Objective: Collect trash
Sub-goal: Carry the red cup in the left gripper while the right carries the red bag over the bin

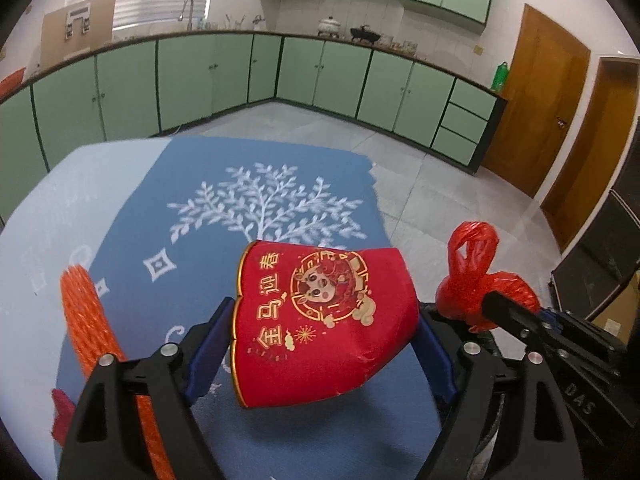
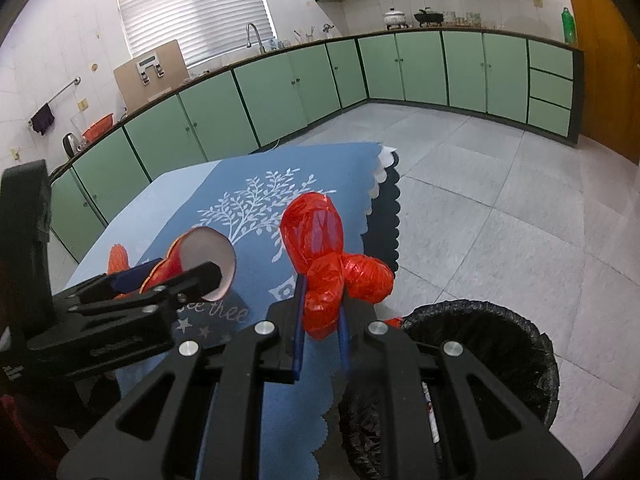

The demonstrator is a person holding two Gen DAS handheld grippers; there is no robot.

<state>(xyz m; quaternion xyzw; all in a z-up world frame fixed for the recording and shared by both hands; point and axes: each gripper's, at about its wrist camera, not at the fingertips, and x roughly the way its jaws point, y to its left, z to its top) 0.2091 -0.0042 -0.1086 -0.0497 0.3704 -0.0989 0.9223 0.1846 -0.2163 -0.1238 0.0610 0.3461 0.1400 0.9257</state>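
Observation:
My left gripper (image 1: 324, 340) is shut on a crushed red paper cup (image 1: 320, 320) with gold print, held on its side above the blue tablecloth (image 1: 240, 200). The cup also shows in the right wrist view (image 2: 204, 260), white inside facing the camera. My right gripper (image 2: 320, 320) is shut on a knotted red plastic bag (image 2: 324, 260), held at the table's right edge next to a bin lined with a black bag (image 2: 480, 344). The red bag also shows in the left wrist view (image 1: 476, 276).
An orange foam net sleeve (image 1: 92, 320) and a red scrap (image 1: 62, 412) lie on the table's left side. Green kitchen cabinets (image 1: 200, 76) line the far walls. Grey tiled floor (image 2: 500, 200) spreads beyond the table. Brown doors (image 1: 540, 100) stand at right.

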